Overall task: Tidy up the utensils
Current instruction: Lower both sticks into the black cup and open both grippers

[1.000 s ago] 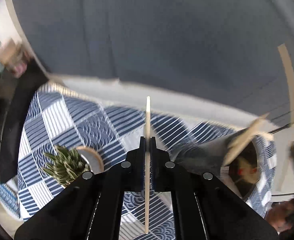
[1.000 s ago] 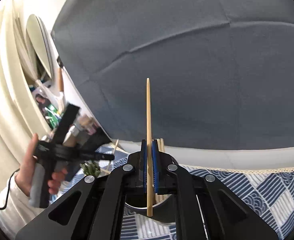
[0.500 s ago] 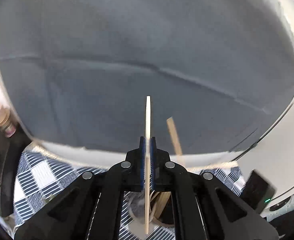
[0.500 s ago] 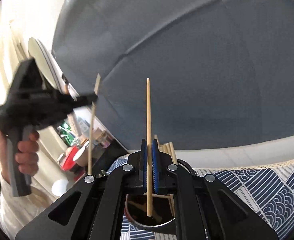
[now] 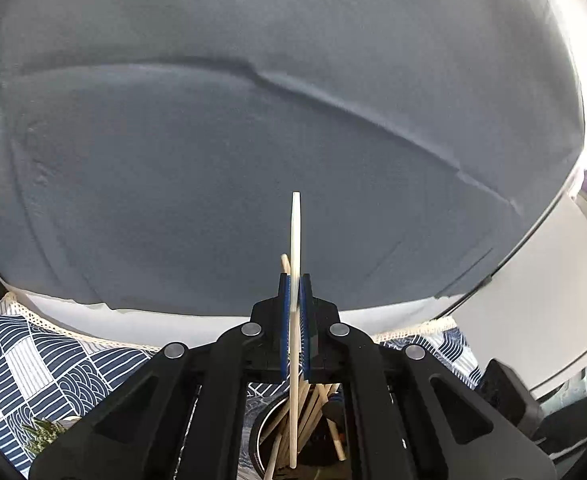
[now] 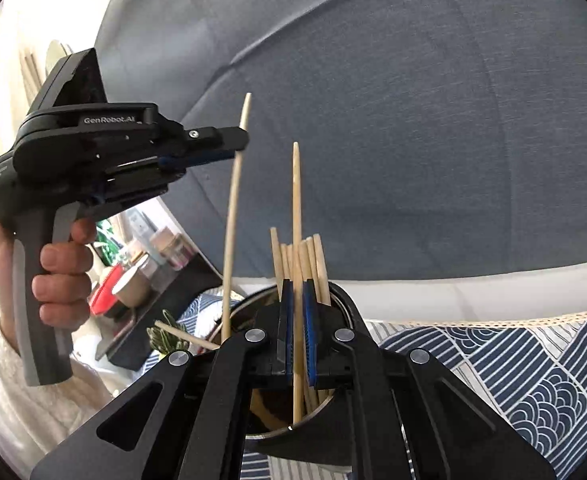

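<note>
Two handheld grippers hover over a dark round holder [image 6: 335, 412] standing on a tabletop covered by a blue-and-white patterned cloth [image 6: 533, 364]. The left gripper [image 5: 294, 280] has its fingers closed on a pale chopstick [image 5: 295, 232] held upright, its lower end dipping into the holder among other chopsticks [image 6: 305, 264]. The right gripper [image 6: 296, 300] has its fingers slightly parted around a second upright chopstick [image 6: 296, 200], whose lower end sits inside the holder; a grey backdrop [image 6: 413, 120] fills the background.

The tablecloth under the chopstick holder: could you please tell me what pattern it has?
The tablecloth is navy and white patchwork of stripes and wave-like arcs, clearest in the right wrist view.
</note>
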Demonstrator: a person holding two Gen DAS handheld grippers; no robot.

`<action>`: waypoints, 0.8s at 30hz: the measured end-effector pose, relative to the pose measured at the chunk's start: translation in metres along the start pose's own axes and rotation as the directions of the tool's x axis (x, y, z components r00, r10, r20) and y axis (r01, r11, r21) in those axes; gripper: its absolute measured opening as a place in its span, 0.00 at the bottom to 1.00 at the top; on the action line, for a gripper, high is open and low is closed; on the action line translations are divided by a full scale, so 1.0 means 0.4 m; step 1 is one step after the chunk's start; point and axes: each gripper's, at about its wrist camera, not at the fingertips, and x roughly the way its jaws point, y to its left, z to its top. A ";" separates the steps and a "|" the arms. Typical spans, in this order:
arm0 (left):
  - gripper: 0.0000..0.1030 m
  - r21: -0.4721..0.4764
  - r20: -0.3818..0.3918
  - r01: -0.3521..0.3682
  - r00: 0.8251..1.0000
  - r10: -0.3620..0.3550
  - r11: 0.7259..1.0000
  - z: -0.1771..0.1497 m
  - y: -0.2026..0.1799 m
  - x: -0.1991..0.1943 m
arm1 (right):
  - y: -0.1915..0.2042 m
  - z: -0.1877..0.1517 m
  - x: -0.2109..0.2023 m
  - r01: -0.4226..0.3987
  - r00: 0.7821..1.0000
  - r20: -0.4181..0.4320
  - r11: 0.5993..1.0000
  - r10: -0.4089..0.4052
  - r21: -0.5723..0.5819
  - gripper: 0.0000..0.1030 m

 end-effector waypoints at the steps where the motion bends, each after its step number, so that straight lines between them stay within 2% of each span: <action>1: 0.05 0.010 -0.009 0.001 1.000 -0.001 1.000 -0.007 -0.008 0.002 | 0.003 -0.001 -0.004 0.007 1.000 -0.005 1.000 -0.007 -0.009 0.05; 8: 0.05 0.049 -0.055 -0.021 0.998 0.024 0.999 -0.062 -0.034 0.013 | 0.040 -0.011 -0.033 0.063 0.996 -0.050 0.995 -0.067 -0.080 0.05; 12: 0.05 0.080 -0.044 -0.055 0.997 0.058 0.995 -0.088 -0.050 -0.008 | 0.072 -0.017 -0.039 0.097 0.991 -0.076 0.988 -0.107 -0.121 0.05; 19: 0.05 0.093 -0.012 -0.003 1.000 0.004 0.996 -0.122 -0.056 -0.088 | 0.107 -0.055 -0.076 0.116 0.986 -0.098 0.980 -0.133 -0.163 0.05; 24: 0.05 0.077 -0.046 0.000 0.999 0.004 0.997 -0.170 -0.057 -0.110 | 0.127 -0.071 -0.098 0.128 0.983 -0.109 0.976 -0.149 -0.179 0.07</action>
